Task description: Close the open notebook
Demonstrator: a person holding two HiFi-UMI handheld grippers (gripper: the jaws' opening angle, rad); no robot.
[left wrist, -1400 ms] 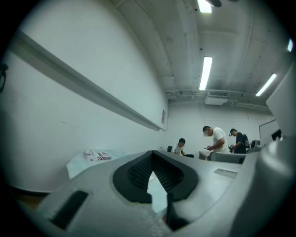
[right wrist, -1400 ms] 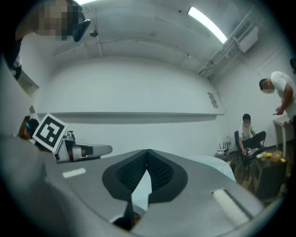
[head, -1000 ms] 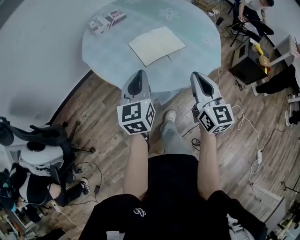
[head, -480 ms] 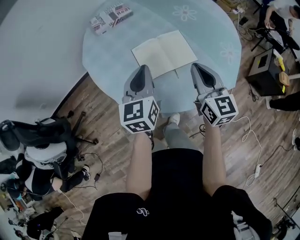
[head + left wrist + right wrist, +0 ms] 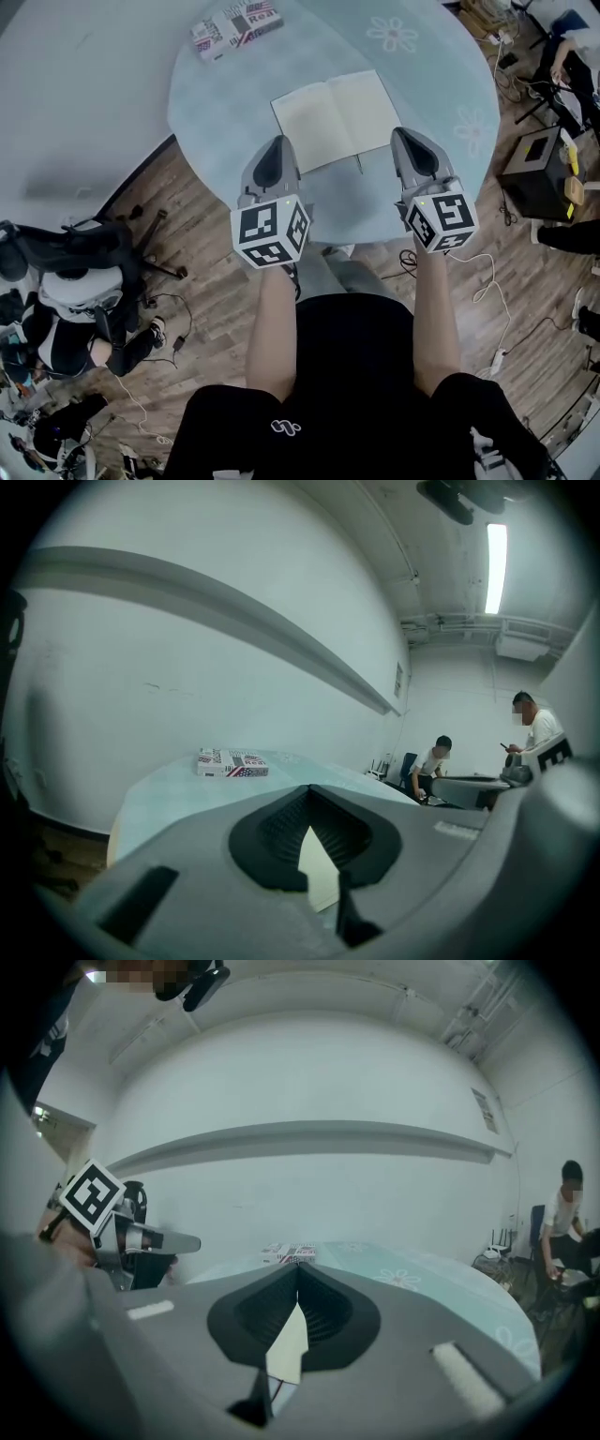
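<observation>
The open notebook (image 5: 336,117) lies flat with cream pages up on the round pale-blue table (image 5: 216,103). A thin pen (image 5: 359,165) rests by its near edge. My left gripper (image 5: 278,141) hovers over the table's near part, its tip just short of the notebook's left page. My right gripper (image 5: 404,132) hangs beside the right page's near corner. Both are shut and hold nothing. A strip of the notebook page (image 5: 319,869) shows behind the left gripper (image 5: 311,787), and the page (image 5: 286,1349) shows the same way behind the right gripper (image 5: 298,1267).
A printed box (image 5: 236,28) lies at the table's far left edge. A black case (image 5: 542,173) stands on the wooden floor at the right, with cables around it. An office chair and a seated person (image 5: 75,309) are at the left. People sit far off at the right.
Both grippers have moved forward from over the floor to over the table's near edge. The table and notebook now sit closer in the head view. Jaws stayed shut.
</observation>
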